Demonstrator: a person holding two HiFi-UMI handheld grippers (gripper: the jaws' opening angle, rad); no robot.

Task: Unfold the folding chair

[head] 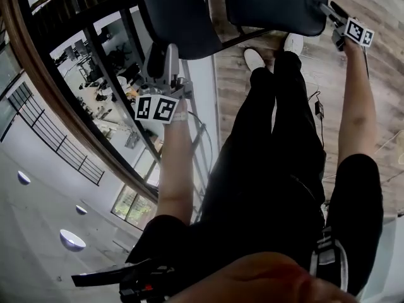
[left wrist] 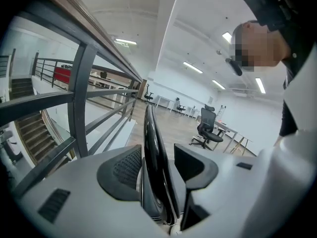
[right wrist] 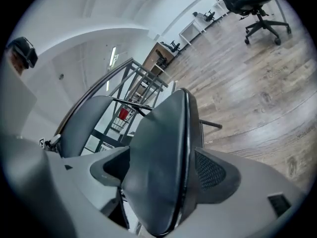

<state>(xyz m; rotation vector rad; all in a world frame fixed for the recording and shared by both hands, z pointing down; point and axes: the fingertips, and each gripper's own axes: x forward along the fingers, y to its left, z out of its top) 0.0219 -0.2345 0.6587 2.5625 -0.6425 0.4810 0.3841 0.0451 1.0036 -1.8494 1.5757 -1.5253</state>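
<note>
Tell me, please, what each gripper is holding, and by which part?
Nothing seems gripped. The left gripper has its fingers open around the edge of one dark chair panel, with a gap; the right gripper straddles the other panel at its edge.

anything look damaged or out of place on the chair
Nothing stands out. The black padded folding chair looks intact, with no tears visible; one panel edge sits inside the left claw, another inside the right claw.
</note>
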